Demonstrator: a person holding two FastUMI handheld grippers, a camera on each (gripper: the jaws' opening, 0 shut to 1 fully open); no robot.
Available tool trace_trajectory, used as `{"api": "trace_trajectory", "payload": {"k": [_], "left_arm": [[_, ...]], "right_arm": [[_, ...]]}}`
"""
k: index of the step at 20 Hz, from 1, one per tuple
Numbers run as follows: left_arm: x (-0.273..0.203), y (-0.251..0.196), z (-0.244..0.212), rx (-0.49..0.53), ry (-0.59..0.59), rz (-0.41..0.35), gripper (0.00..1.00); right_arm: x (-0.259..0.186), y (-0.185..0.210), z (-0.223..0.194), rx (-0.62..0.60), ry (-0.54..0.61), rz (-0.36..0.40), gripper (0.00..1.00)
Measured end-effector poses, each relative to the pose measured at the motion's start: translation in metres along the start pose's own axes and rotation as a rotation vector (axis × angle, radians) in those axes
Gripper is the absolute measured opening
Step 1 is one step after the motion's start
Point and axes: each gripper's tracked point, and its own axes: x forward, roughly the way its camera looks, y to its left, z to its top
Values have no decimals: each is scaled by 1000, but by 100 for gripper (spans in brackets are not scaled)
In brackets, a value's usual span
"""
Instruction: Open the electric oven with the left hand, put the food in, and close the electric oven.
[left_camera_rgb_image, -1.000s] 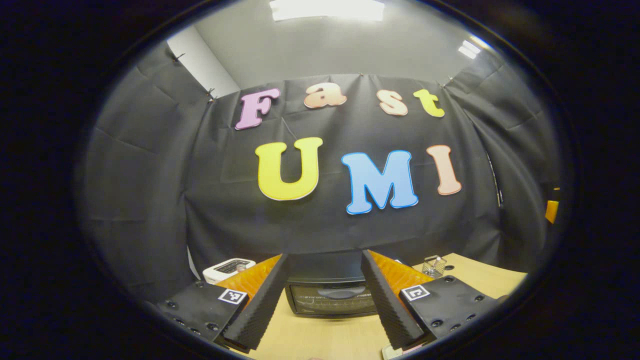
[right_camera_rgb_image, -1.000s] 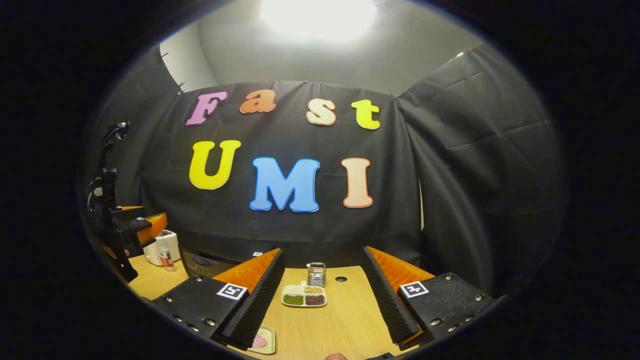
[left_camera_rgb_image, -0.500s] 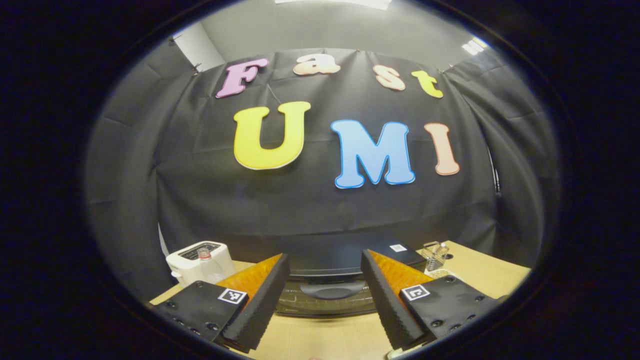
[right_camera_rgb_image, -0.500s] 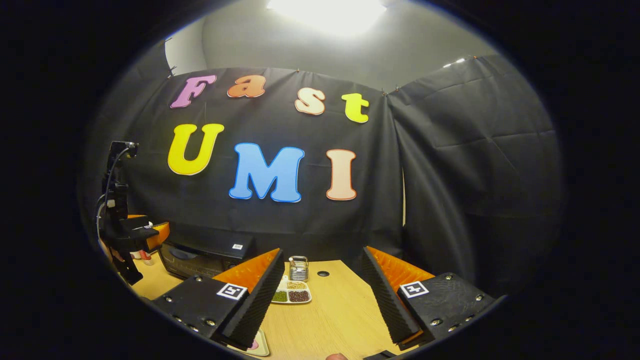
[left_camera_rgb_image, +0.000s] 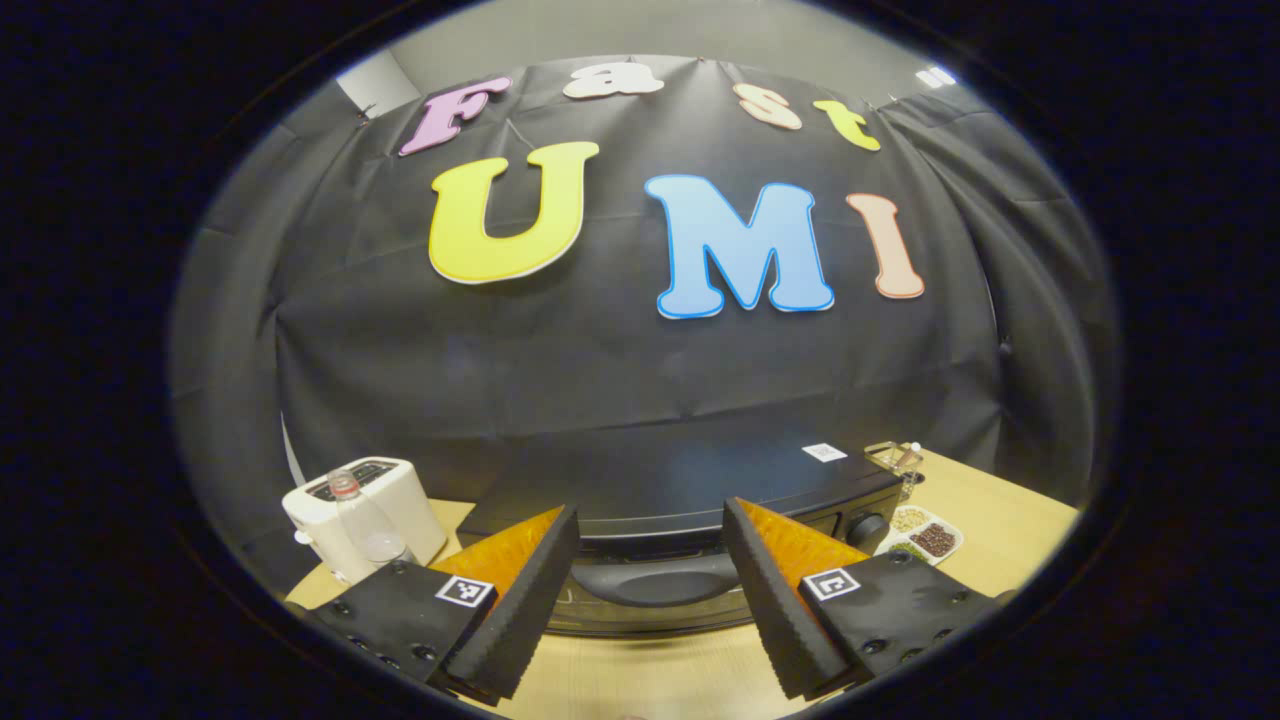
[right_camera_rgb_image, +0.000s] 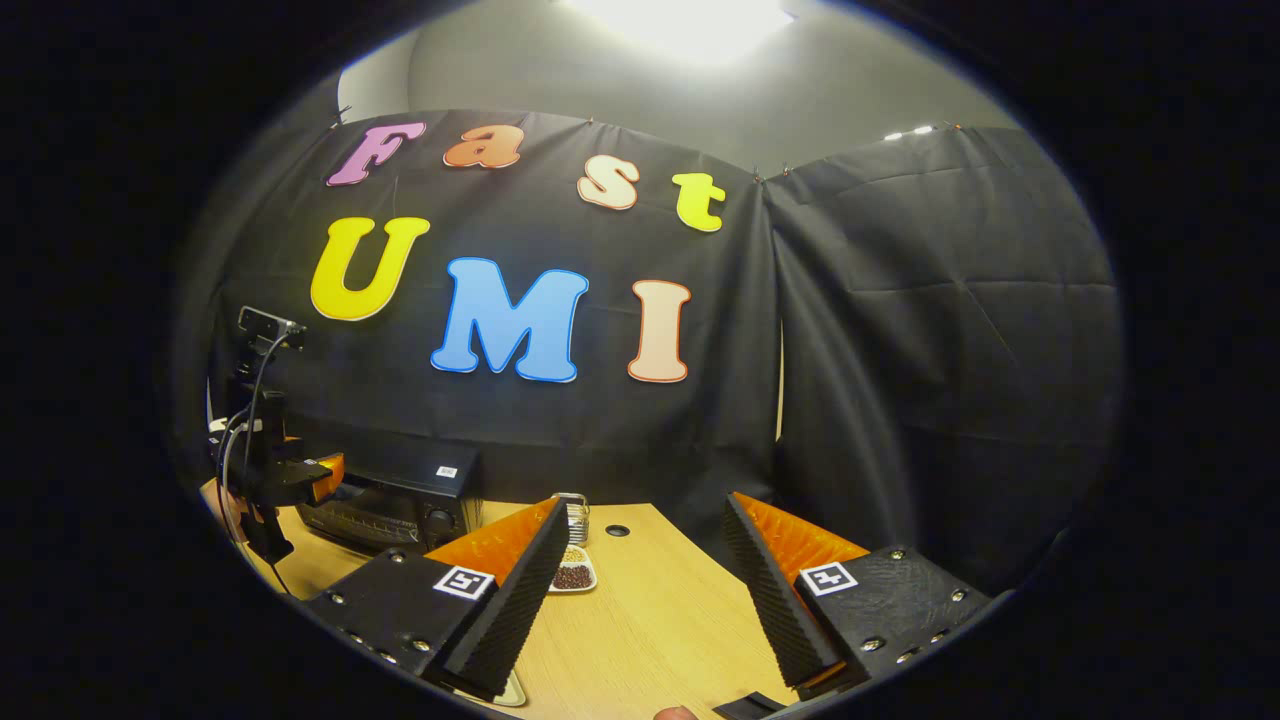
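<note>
Black appliance: the electric oven (left_camera_rgb_image: 690, 500) stands on the wooden table (left_camera_rgb_image: 640, 680) against the booth wall, door closed, its curved door handle (left_camera_rgb_image: 655, 580) lying between the left gripper's fingers as that view frames it.
Left gripper (left_camera_rgb_image: 650, 600): jaws spread wide and empty, aimed at the handle from just short of it; no contact is visible.
Right gripper (right_camera_rgb_image: 640, 590): jaws likewise parted, holding nothing, hovering over bare tabletop well apart from the oven.
Step in hand: approach to the handle, judged from the closed door and the unclenched left tool.
Doing it well: centre the handle between the ridged pads (left_camera_rgb_image: 520, 610), close on its middle, then pull outward and down along the door's hinge arc rather than straight back, lest the oven slide.
Left gripper view adds: white toaster (left_camera_rgb_image: 365, 505) and clear bottle (left_camera_rgb_image: 362, 520) left of the oven; divided snack tray (left_camera_rgb_image: 925, 535) at its right.
Right gripper view adds: the left gripper (right_camera_rgb_image: 300, 480) seen from the side, close before the oven (right_camera_rgb_image: 395, 495); a plate edge (right_camera_rgb_image: 510, 690) under its own left finger, contents hidden.
</note>
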Motion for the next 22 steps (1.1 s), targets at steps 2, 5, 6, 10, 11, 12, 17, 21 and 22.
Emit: {"api": "trace_trajectory", "payload": {"k": [2,5,6,10,11,12,17,21,22], "left_arm": [[9,-1,-13,-4,28,2,100],[15,1,-24,-7,40,32,97],[15,1,-25,-7,34,37,99],[16,0,-25,4,22,47,100],[15,-1,-26,-7,18,49,98],[12,-2,-27,-21,26,49,97],[-9,-5,-36,-9,27,50,100],[-29,-7,-47,-9,41,52,100],[-33,-8,-49,-6,42,53,99]], "right_arm": [[-3,-4,-4,-5,13,-18,96],[-7,-10,-8,-1,35,-36,96],[-8,-12,-9,-3,38,-42,96],[-14,-18,-6,-23,30,-50,96],[-14,-18,-6,-25,29,-49,96],[-15,-19,-7,-25,29,-44,95],[-18,-17,-7,-22,26,-14,95],[-20,-16,-7,-21,20,13,95],[-20,-17,-7,-21,19,20,95]]}}
